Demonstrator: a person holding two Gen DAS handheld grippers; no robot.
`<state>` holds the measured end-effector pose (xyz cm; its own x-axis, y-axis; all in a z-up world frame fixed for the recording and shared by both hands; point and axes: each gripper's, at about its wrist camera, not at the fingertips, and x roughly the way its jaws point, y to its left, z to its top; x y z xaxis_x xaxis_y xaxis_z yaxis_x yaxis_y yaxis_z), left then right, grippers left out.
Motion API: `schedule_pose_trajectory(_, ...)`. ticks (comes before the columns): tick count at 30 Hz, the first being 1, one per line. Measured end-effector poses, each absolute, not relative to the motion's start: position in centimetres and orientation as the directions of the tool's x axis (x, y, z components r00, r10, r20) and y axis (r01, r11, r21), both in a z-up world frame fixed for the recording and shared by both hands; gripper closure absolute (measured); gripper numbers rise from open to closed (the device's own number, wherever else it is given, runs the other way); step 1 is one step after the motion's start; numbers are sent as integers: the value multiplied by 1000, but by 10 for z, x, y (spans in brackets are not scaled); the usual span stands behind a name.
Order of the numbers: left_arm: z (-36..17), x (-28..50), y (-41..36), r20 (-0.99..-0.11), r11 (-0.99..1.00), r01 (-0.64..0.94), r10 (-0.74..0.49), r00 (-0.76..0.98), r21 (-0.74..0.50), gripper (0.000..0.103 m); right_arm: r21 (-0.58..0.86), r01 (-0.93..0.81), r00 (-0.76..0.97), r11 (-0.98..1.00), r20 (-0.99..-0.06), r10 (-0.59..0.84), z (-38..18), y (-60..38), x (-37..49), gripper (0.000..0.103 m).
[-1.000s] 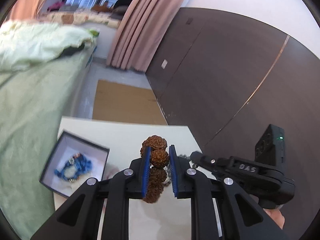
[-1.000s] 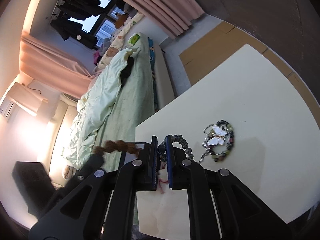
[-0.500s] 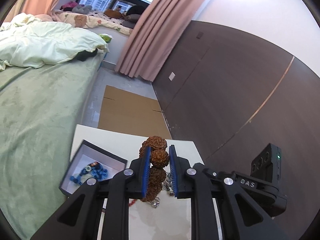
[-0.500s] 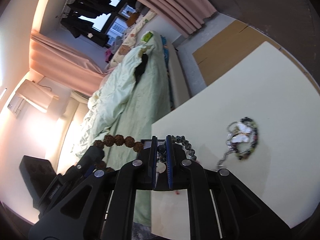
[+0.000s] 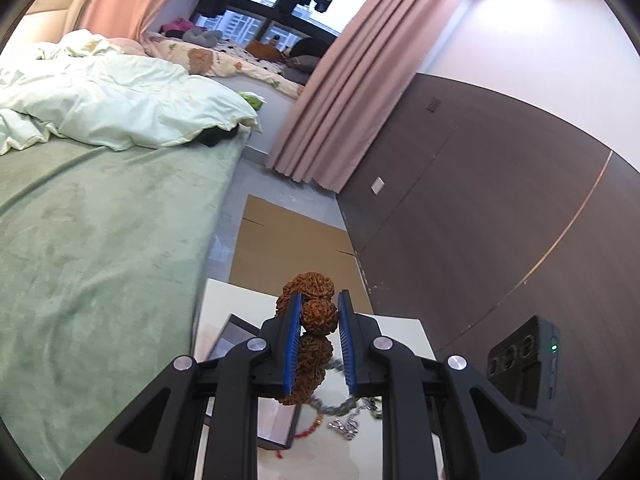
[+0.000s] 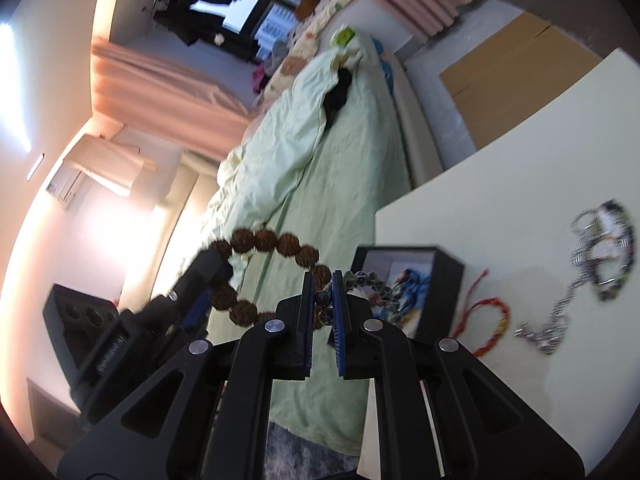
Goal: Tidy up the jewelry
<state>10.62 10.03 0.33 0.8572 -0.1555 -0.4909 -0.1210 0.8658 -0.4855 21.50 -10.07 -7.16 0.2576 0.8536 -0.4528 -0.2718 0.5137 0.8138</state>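
We note both claws have risen from the counter (image 6: 500,184). Left claw (image 5: 319,316) pinches the brown bead bracelet (image 5: 312,308); right claw (image 6: 322,300) pinches the dark bead strand (image 6: 366,280), above the box (image 6: 440,296) just ahead. Placement appears imminent.

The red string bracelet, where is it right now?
In the right wrist view, the red string bracelet lies on the white table, low and right of centre, between the black jewelry box and the silver chain.
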Motion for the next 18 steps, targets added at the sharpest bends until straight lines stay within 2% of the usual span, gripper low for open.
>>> schedule_pose_trajectory(2,2,107,104,-496,866,-132,-146,856,-482,87,802,-266,229,535,-487,843,-79,-90,217,91)
schedule_pose_trajectory(4,-1,108,107,-504,863,-139,-147,851,-486,87,806,-241,208,540,-501,840,-88,-87,218,79)
schedule_pose_trajectory(5,-3,108,107,-508,862,-140,-149,848,-487,87,806,-231,215,545,-504,837,-89,-88,218,68)
schedule_pose_trajectory(8,-10,112,107,-521,859,-136,-166,837,-493,87,800,-224,258,557,-502,825,-86,-101,217,56)
schedule_pose_trajectory(11,-21,119,105,-544,847,-121,-217,810,-517,86,793,-223,287,568,-503,815,-81,-114,216,54)
schedule_pose_trajectory(13,-29,124,103,-583,853,-150,-202,787,-499,85,788,-213,306,578,-508,805,-80,-124,215,52)
schedule_pose_trajectory(14,-32,126,102,-601,861,-177,-172,781,-476,82,786,-207,314,583,-511,800,-79,-129,215,52)
schedule_pose_trajectory(15,-34,126,102,-608,865,-194,-150,779,-462,73,784,-201,321,587,-513,796,-78,-133,215,52)
schedule_pose_trajectory(16,-35,125,102,-609,866,-201,-140,781,-457,69,782,-194,332,593,-516,789,-77,-140,216,52)
schedule_pose_trajectory(18,-36,123,102,-604,866,-198,-141,785,-459,67,778,-180,351,603,-522,778,-75,-152,217,52)
